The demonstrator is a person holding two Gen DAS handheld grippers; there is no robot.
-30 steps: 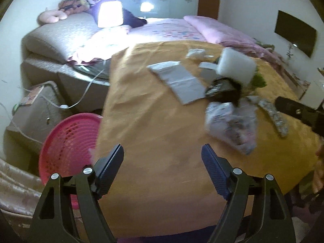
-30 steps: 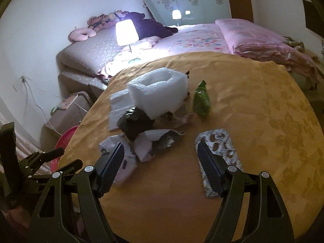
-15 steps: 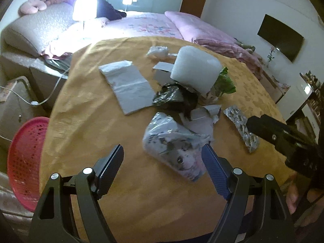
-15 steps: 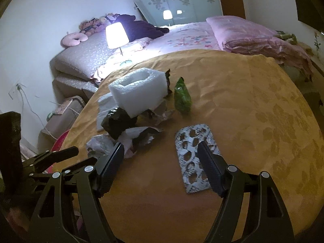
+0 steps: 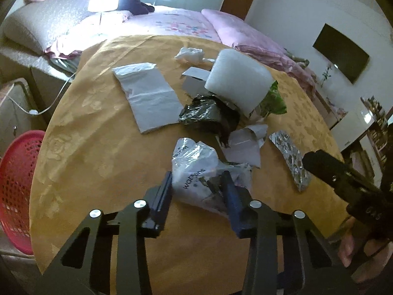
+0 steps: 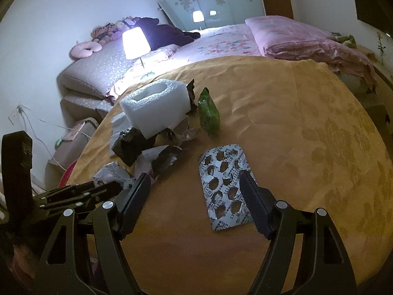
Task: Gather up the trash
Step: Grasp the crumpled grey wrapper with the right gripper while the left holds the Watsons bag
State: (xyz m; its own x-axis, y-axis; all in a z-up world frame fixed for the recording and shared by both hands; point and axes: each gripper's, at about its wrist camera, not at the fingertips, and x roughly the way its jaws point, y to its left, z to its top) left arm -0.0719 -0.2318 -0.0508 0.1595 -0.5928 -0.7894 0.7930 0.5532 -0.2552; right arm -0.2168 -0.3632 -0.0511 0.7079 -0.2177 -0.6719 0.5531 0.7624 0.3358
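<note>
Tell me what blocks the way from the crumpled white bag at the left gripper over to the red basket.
Nothing visible does. The left gripper has its fingers on either side of the crumpled white bag. From there to the red basket beside the table, only bare yellow tablecloth shows; the grey mailer lies farther back.

Crumpled white plastic bag between tongs

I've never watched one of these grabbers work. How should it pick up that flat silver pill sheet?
Probably by one long edge of the blister pack, from above. It lies flat on the tablecloth, so the right gripper fingers likely need to straddle its narrow width; its curled near end may offer a lip.
</note>
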